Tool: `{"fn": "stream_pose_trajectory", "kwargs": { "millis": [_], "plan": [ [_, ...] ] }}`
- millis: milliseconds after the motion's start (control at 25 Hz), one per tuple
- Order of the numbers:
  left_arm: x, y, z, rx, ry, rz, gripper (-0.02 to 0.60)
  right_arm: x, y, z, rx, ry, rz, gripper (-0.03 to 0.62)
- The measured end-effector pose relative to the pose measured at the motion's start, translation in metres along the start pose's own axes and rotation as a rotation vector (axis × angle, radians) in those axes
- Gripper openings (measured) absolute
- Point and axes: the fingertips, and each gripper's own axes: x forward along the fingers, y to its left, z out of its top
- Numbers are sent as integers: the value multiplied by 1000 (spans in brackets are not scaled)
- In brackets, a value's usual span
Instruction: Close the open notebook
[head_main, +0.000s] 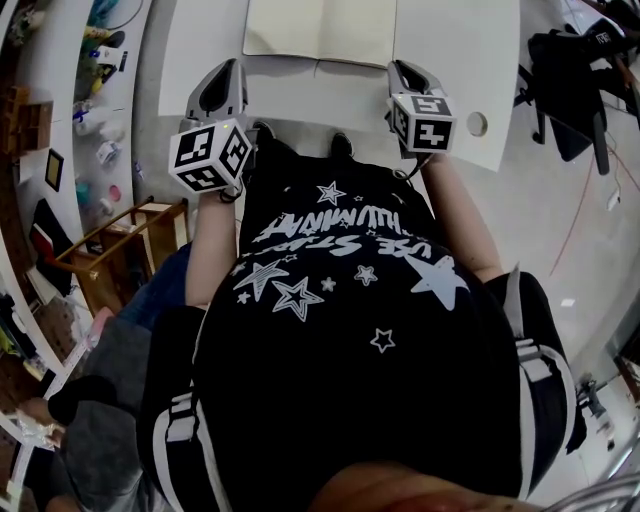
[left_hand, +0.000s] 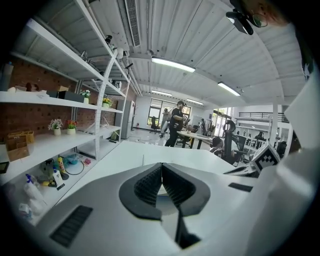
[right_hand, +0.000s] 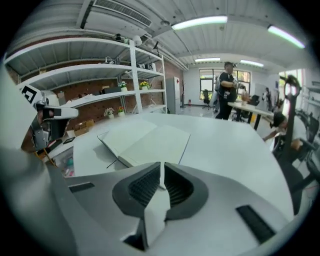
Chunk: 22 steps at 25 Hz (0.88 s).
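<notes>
Right gripper (right_hand: 162, 169): jaws together, nothing between them, aimed at the notebook (right_hand: 145, 142), which lies open and flat on the white table (head_main: 200, 40) just ahead. Left gripper (left_hand: 161, 167) likewise closed, empty. Both low, probably poised to flip a cover.

Head view: high, looking steeply down; table (head_main: 200, 40) at 12 o'clock. Both gripper views: low, close over the table, facing outward along it. Head and right gripper views share the notebook (right_hand: 145, 142).
</notes>
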Motion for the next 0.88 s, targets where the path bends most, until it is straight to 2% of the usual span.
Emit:
{"fn": "stream_pose_trajectory", "kwargs": {
  "millis": [80,120,320,480,560,680,800,880],
  "plan": [
    [-2,4,1,-1,-7,6,12,-8,9,22,-81,-57,-13,9],
    [-3,6,2,-2,-10,10,12,-10,20,33,-132,-80,9,11],
    [-8,19,7,-14,-21,32,12,13,113,62,-414,-110,229,135],
    [-11,34,10,-27,-28,48,12,50,178,54,-626,-69,308,193],
    [-12,41,11,-33,-26,52,12,68,195,46,-719,-40,296,201],
    [-13,52,12,-37,-24,49,12,94,200,34,-796,42,222,201],
    [-13,63,13,-37,-20,47,12,110,193,35,-822,62,115,199],
    [-13,68,13,-37,-16,48,12,110,190,38,-791,50,82,198]
  ]
}}
